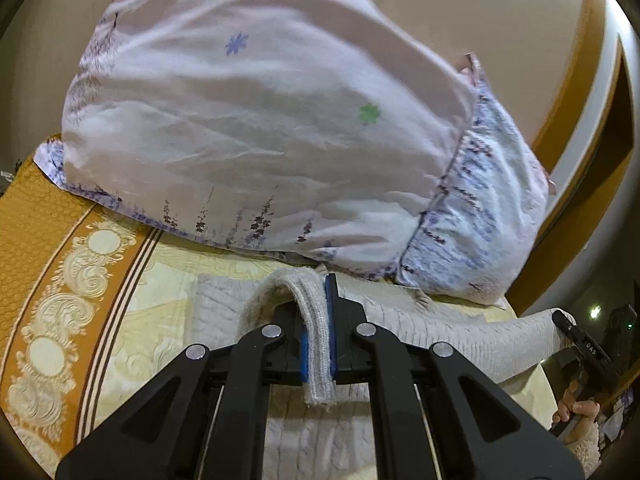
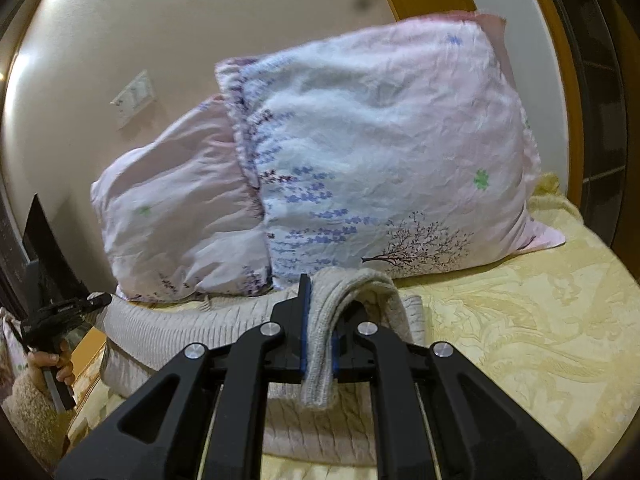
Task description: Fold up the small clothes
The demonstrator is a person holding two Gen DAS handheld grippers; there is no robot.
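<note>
You're clamping the left claw (image 1: 320, 336) and right claw (image 2: 320, 332) on the knit sweater (image 1: 460, 344), its long axis stretching between them. From each claw, the pillow (image 2: 380, 160) is sitting at twelve o'clock on the bed (image 2: 520, 320).

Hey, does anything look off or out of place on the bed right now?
Nothing stands out. Both grippers, left and right, pinch the sweater edge above the bedspread. The two pillows lean behind, a bit rumpled but undamaged.

bed (image 2: 520, 320) yellow cover | on it: pillows (image 2: 380, 160), knit garment (image 2: 160, 332)
</note>
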